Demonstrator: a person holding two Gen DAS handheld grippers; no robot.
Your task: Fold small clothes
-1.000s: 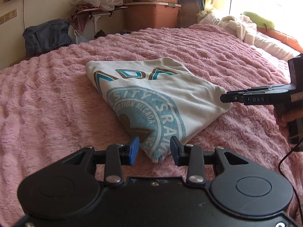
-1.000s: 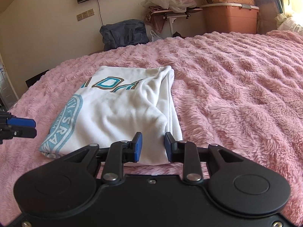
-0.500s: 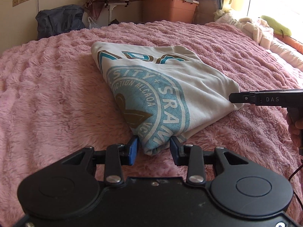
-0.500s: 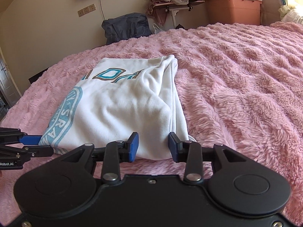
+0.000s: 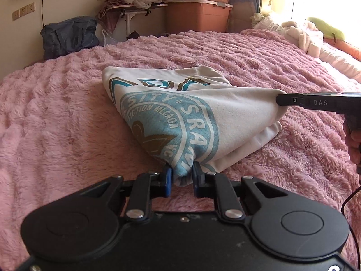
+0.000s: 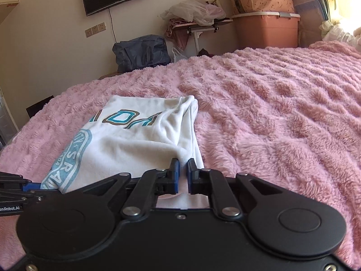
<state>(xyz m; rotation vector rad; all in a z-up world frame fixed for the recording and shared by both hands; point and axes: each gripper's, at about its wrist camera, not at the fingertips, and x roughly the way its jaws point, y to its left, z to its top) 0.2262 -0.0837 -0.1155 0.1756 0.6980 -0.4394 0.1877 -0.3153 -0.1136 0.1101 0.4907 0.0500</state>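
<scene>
A white T-shirt (image 5: pixel 185 110) with a teal round print lies partly folded on the pink fuzzy bedspread (image 5: pixel 58 122); it also shows in the right wrist view (image 6: pixel 135 144). My left gripper (image 5: pixel 181 177) is shut on the shirt's near printed corner. My right gripper (image 6: pixel 183 176) is shut on the shirt's other near corner, and it shows from the side in the left wrist view (image 5: pixel 281 99). Both near corners are lifted off the bed; the far edge still rests on it.
The bedspread (image 6: pixel 282 117) stretches wide to the right. Past the bed's far edge stand a dark blue bag (image 6: pixel 141 53), a small table with piled clothes (image 6: pixel 196 18) and a brown storage bin (image 6: pixel 266 30). Pillows and cream bedding (image 5: pixel 311 36) lie at the far right.
Both grippers closed on the shirt's near corners and raised them; the near edge of the shirt has come up off the bedspread.
</scene>
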